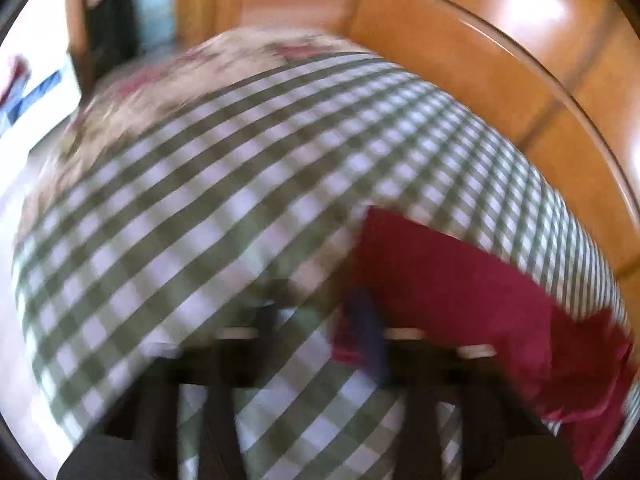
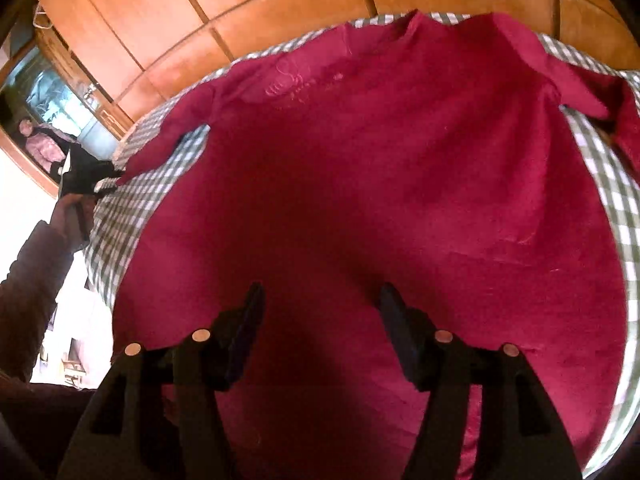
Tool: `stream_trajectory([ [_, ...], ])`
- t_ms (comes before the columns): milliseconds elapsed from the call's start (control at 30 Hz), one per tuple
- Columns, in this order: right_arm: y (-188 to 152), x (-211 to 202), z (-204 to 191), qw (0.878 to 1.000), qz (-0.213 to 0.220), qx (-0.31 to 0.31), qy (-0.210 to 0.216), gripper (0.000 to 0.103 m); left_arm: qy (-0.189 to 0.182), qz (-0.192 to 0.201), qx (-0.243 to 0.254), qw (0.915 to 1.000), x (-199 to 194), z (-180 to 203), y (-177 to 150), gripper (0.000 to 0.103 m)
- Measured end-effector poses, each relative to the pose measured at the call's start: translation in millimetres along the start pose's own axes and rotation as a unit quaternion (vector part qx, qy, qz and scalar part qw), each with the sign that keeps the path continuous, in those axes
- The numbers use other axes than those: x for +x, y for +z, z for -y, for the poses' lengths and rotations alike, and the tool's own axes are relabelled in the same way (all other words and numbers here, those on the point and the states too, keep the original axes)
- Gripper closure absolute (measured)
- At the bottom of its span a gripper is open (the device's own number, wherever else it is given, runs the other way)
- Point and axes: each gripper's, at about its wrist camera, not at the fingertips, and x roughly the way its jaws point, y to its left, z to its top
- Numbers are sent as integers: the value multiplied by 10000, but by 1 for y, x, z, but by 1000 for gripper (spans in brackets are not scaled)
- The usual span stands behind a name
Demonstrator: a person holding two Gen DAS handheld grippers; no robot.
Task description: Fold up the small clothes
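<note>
A: Where is the red shirt [image 2: 360,184] lying?

B: It is lying spread flat on the green-and-white checked cloth [image 2: 120,216] covering the surface, collar toward twelve o'clock in the right wrist view, one sleeve reaching out to nine o'clock and the other bunching toward two o'clock.

A: And the right gripper [image 2: 320,320]?

B: Its fingers [image 2: 250,316] are standing wide apart over the shirt's lower half, nothing between them but the fabric beneath.

A: What is the left wrist view giving?

B: Heavy blur. The shirt's edge [image 1: 460,280] is sitting at four o'clock on the checked cloth [image 1: 200,208], and wooden panelling [image 1: 460,60] is running from twelve to three o'clock. The left gripper [image 1: 360,336] is showing its fingers drawn together, red cloth smearing around them; I cannot tell whether they are pinching it.
</note>
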Motion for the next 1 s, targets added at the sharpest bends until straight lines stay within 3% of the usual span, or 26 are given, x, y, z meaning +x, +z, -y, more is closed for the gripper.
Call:
stream_trajectory([
  [67, 2, 6, 6, 10000, -24, 88, 9, 41, 151, 251, 68, 9995, -11, 5, 4, 103],
  [100, 3, 4, 12, 10000, -26, 91, 17, 41, 215, 607, 66, 9979, -26, 3, 11, 103],
  [200, 6, 5, 15, 10000, -15, 76, 12, 40, 527, 1503, -253, 9869, -70, -15, 33, 103],
  [267, 3, 6, 16, 10000, 20, 20, -15, 39, 772, 1721, -268, 9817, -82, -21, 40, 103],
  [300, 3, 6, 16, 10000, 37, -13, -34, 37, 967, 1723, -191, 9801, -81, -24, 42, 103],
  [400, 2, 8, 13, 9999, 91, -63, -95, 32, 1318, 1211, 137, 9837, -51, -24, 38, 103],
  [500, 2, 10, 8, 9996, 54, -183, -191, 29, 1287, 859, 70, 9879, -35, -16, 23, 102],
  [533, 2, 10, 9, 9996, 45, -195, -195, 29, 1193, 779, -39, 9898, -37, -13, 17, 98],
  [600, 2, 9, 11, 9997, 55, -155, -164, 29, 1024, 736, -140, 9919, -44, -2, 6, 57],
  [633, 3, 8, 12, 9998, 62, -126, -133, 29, 847, 846, -141, 9927, -55, 8, -5, 51],
  [700, 5, 3, 15, 9999, 61, -90, -95, 31, 201, 1040, 40, 9944, -81, 31, -27, 48],
  [800, 14, -22, 37, 9972, 510, 303, -461, 31, -828, 721, 607, 9921, -106, 73, -68, 48],
  [867, 16, -43, 67, 9908, 785, 719, -837, 31, -1565, 385, 1202, 9796, -120, 106, -107, 48],
  [1000, 2, -68, 113, 9769, 799, 1023, -1698, 31, -2429, -6, 2026, 9487, -143, 151, -177, 48],
])
